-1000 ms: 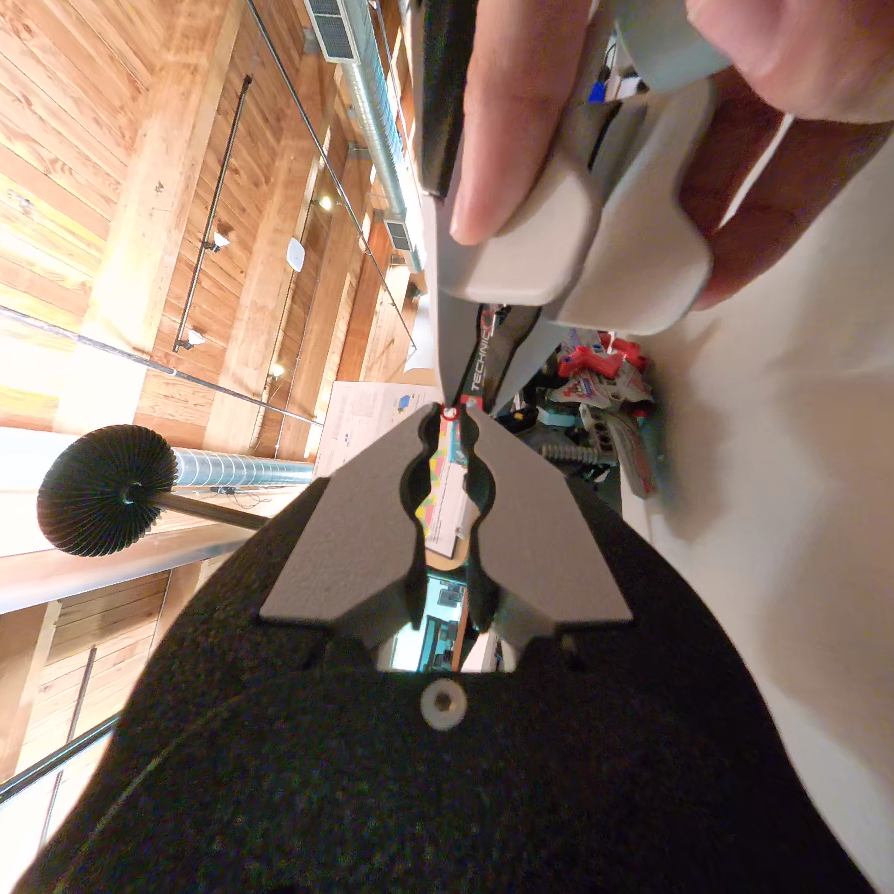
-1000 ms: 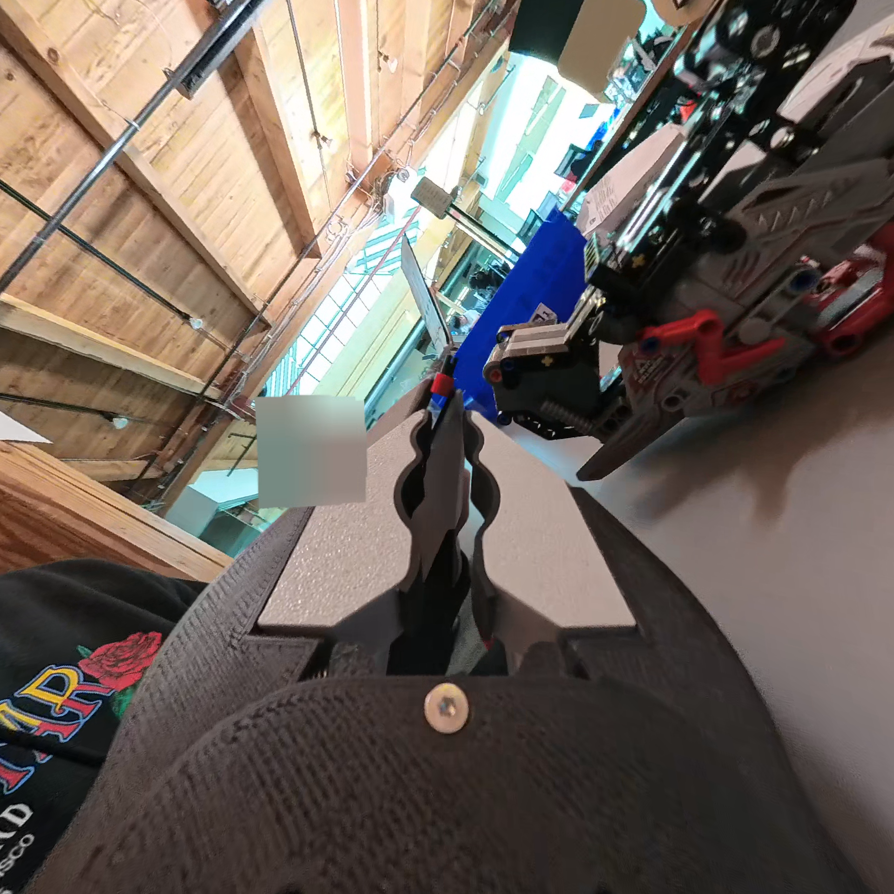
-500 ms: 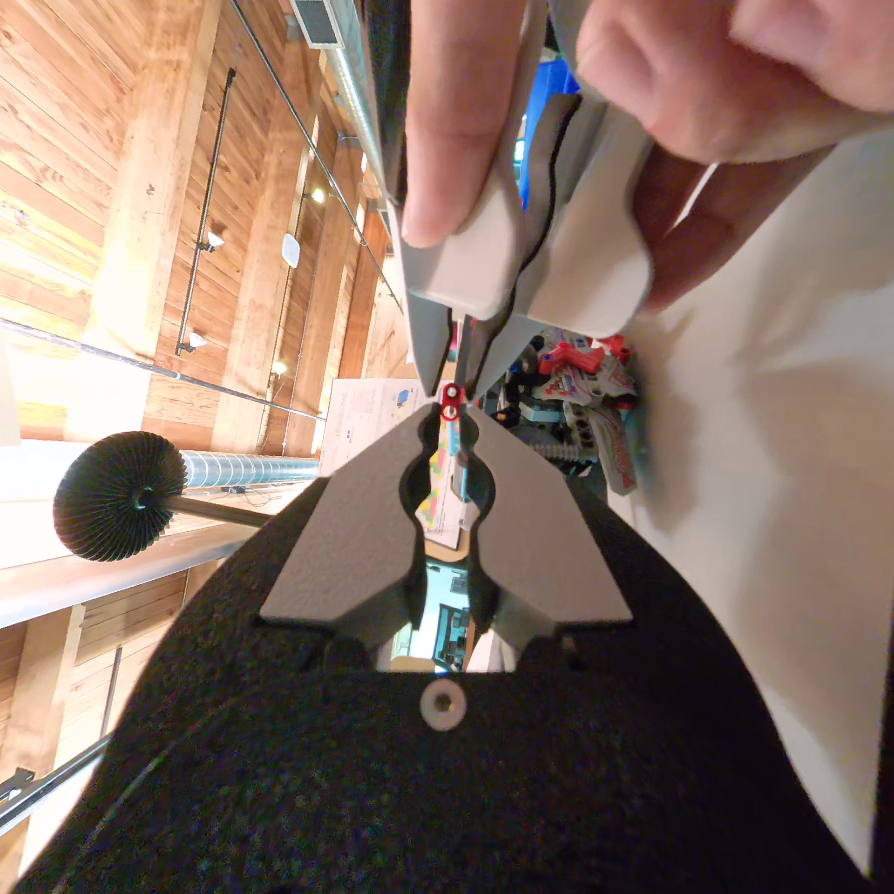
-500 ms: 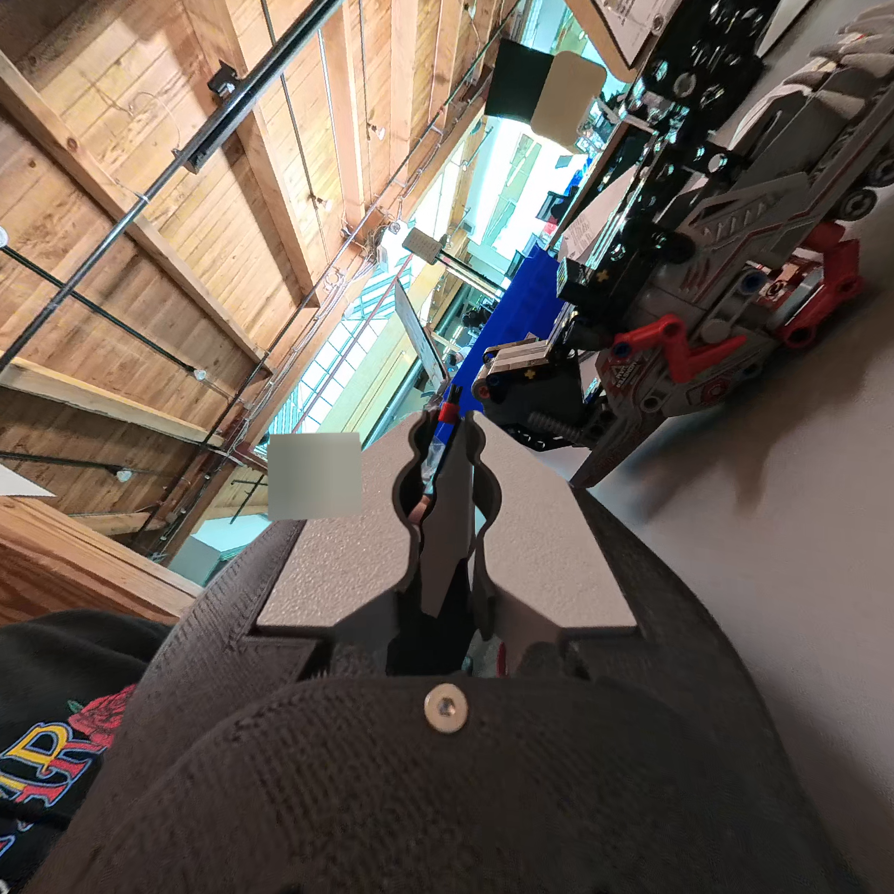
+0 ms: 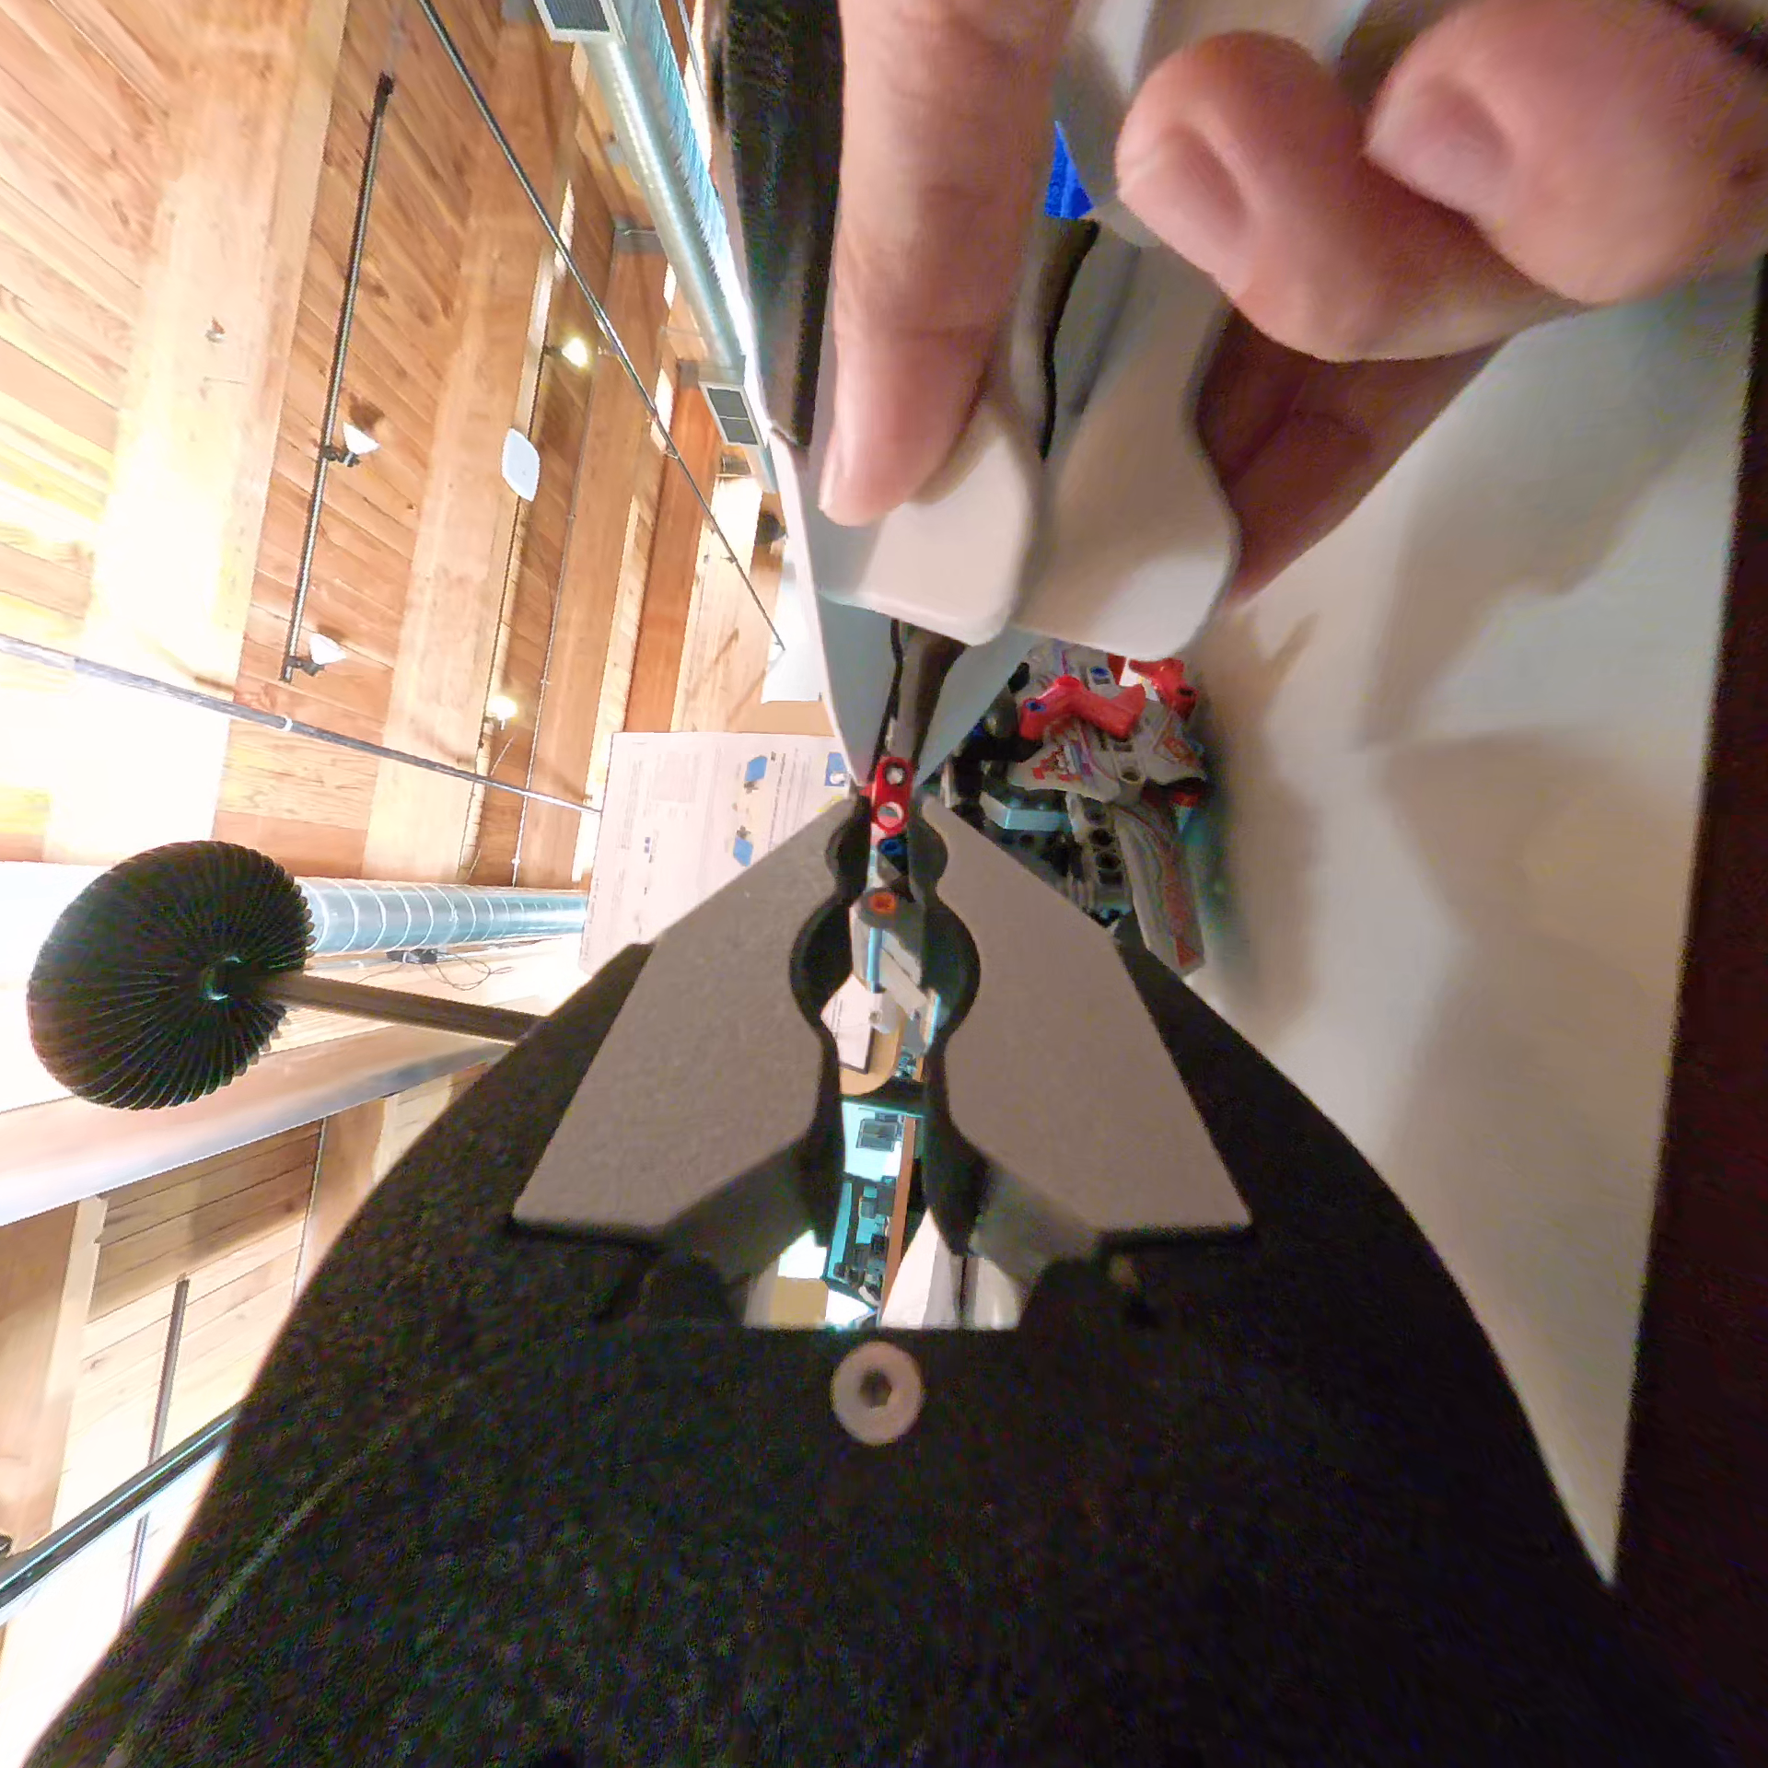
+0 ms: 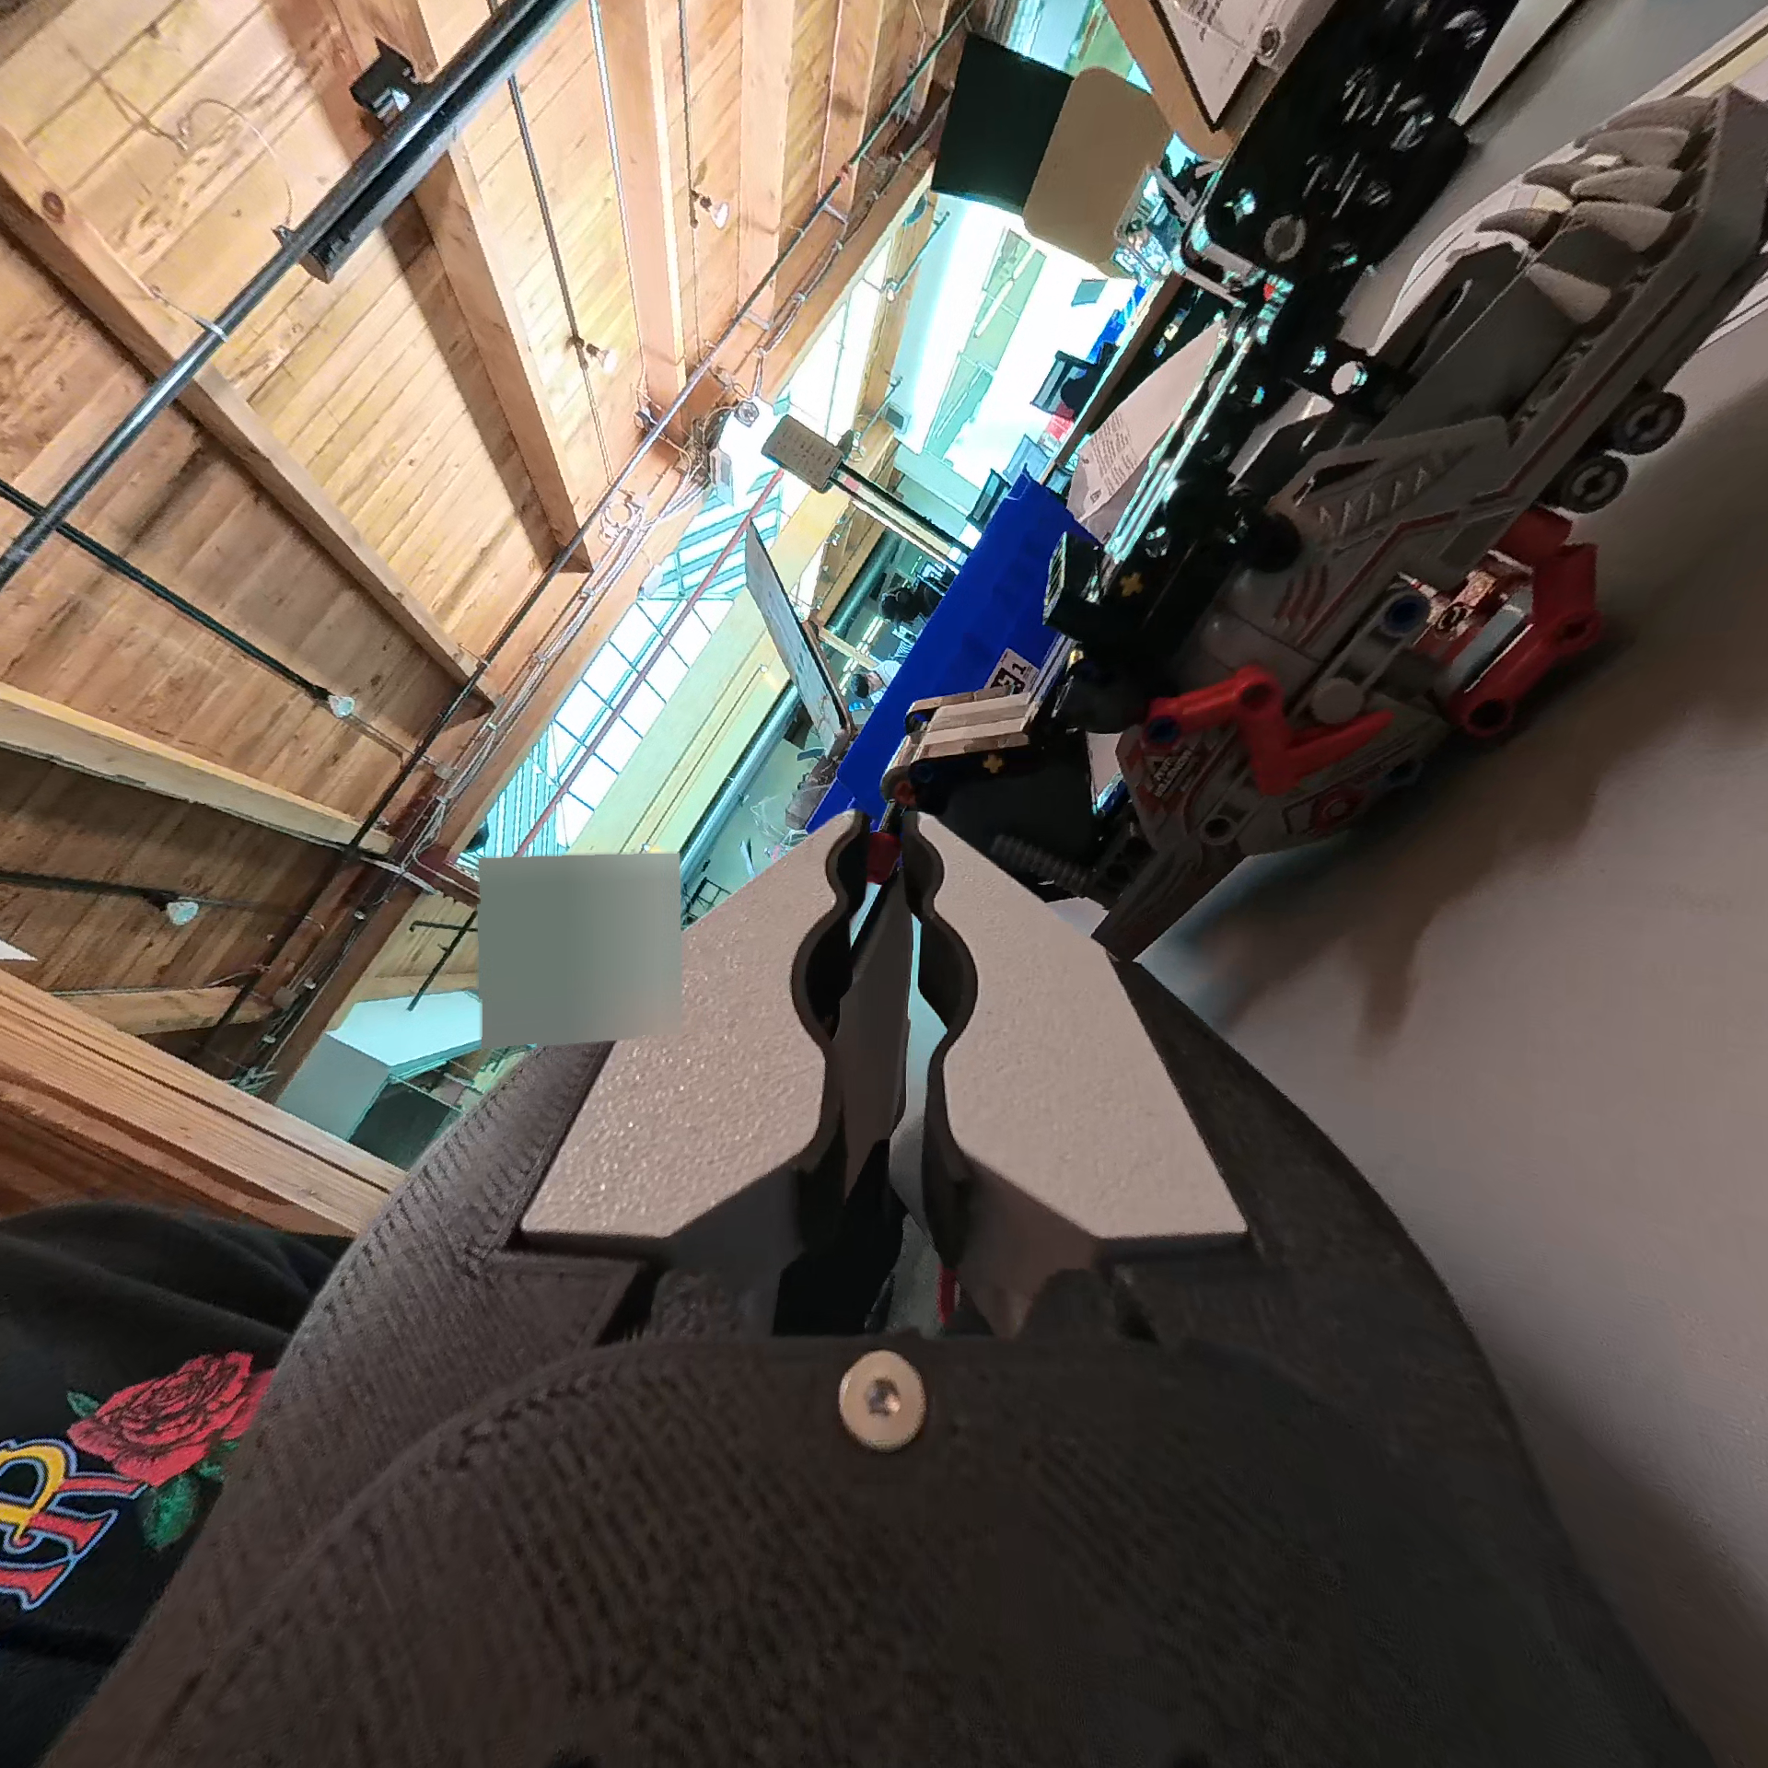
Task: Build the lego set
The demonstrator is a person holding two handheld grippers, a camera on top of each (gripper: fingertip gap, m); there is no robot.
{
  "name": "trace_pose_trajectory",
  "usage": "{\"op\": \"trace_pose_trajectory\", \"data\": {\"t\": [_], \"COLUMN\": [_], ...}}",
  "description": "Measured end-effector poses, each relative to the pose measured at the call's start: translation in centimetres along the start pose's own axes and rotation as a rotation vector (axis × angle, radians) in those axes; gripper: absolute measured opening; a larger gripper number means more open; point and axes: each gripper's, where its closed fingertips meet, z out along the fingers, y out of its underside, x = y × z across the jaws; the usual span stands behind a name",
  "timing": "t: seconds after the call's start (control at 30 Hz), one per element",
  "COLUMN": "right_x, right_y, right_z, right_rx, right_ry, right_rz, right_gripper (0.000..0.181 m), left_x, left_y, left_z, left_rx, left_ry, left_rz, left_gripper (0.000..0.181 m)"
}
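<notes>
My left gripper (image 5: 888,821) and right gripper (image 6: 885,830) meet tip to tip in the air above the white table (image 5: 1435,957). A small red piece (image 5: 891,792) with two holes and a blue pin sits between both pairs of tips, which are nearly shut on it. It also shows in the right wrist view (image 6: 880,848). In the left wrist view a hand (image 5: 957,239) holds the right gripper, which comes in from above. The grey, red and black lego model (image 6: 1339,622) lies on the table beyond; it also shows in the left wrist view (image 5: 1110,784).
An instruction sheet (image 5: 708,813) stands behind the grippers. A blue bin (image 6: 957,622) sits behind the model. A person's black printed shirt (image 6: 124,1435) is at the lower left. The table's dark edge (image 5: 1703,861) runs down the right. My left and right fingertips are right by each other.
Both grippers have stayed tip to tip and shifted slightly. The red piece now shows more clearly between the tips. The model has slid up and right in the right wrist view.
</notes>
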Motion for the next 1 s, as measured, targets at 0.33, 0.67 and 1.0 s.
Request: {"op": "trace_pose_trajectory", "data": {"t": [0.33, 0.67, 1.0], "right_x": [0.2, 0.2, 0.4], "right_y": [0.9, 0.5, 0.3], "right_z": [0.5, 0.6, 0.7], "right_rx": [-0.034, 0.007, -0.008], "right_ry": [0.021, 0.026, 0.011], "right_rz": [-0.005, 0.004, 0.001], "right_gripper": [0.012, 0.006, 0.006], "left_x": [-0.3, -0.1, 0.1], "left_y": [1.2, 0.8, 0.6], "left_z": [0.4, 0.3, 0.2], "left_rx": [-0.081, -0.098, -0.079], "left_ry": [0.015, 0.011, 0.015], "left_rz": [-0.034, -0.028, -0.020], "left_gripper": [0.004, 0.004, 0.004]}}
